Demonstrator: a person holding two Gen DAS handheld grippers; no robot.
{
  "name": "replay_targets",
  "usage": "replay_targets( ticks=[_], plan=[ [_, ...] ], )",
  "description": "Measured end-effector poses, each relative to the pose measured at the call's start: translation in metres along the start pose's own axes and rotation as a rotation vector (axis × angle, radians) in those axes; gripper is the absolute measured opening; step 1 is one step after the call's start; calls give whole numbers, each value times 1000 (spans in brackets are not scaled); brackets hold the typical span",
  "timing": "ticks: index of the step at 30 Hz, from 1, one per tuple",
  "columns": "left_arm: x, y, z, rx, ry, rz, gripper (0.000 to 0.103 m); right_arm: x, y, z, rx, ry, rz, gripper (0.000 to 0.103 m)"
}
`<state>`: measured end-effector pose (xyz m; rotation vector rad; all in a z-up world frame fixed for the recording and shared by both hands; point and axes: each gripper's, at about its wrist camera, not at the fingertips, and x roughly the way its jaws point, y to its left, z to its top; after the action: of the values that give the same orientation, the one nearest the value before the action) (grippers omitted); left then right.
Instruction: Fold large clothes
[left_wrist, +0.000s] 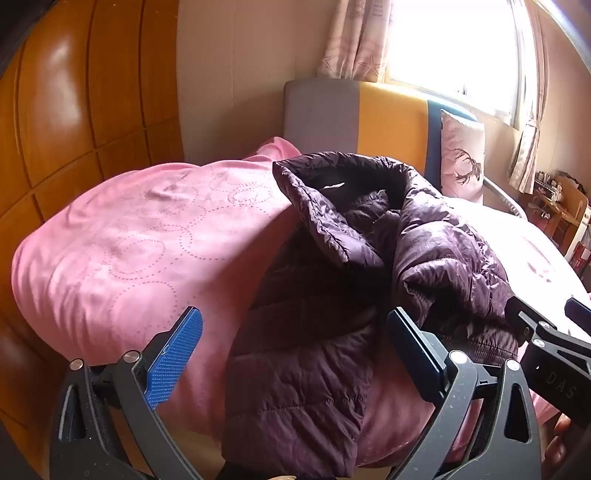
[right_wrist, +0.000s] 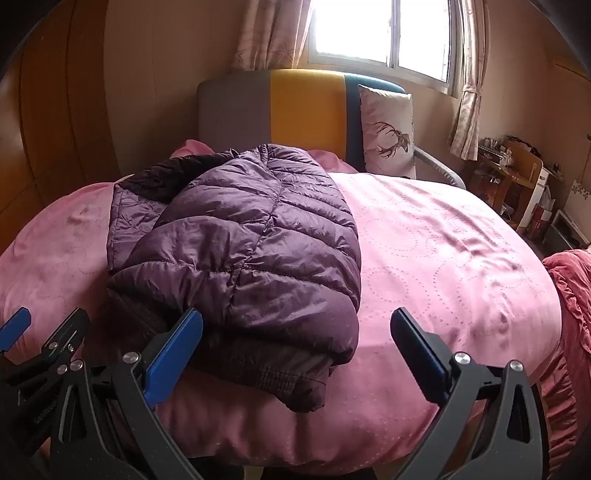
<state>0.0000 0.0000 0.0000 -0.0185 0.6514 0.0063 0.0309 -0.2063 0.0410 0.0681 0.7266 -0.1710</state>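
Your left gripper (left_wrist: 295, 347) and right gripper (right_wrist: 297, 347) both gape wide, holding nothing; the jacket (right_wrist: 240, 258) lies bunched at the bed's (right_wrist: 443, 258) near edge.

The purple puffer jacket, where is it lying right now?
The purple puffer jacket lies bunched on the pink bedspread, toward the bed's left side in the right wrist view, its hem at the near edge, just ahead of both open tongs.

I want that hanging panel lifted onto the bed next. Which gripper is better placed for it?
Left. The left gripper, jaws open, faces the jacket panel hanging over the bed edge; the right gripper faces the folded bulk.
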Motion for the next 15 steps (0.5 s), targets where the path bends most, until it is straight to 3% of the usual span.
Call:
replay_targets(
  ticks=[15],
  plan=[
    [6,-3,-6,6,17,9,99,1,-4,-2,13,6,12,101]
  ],
)
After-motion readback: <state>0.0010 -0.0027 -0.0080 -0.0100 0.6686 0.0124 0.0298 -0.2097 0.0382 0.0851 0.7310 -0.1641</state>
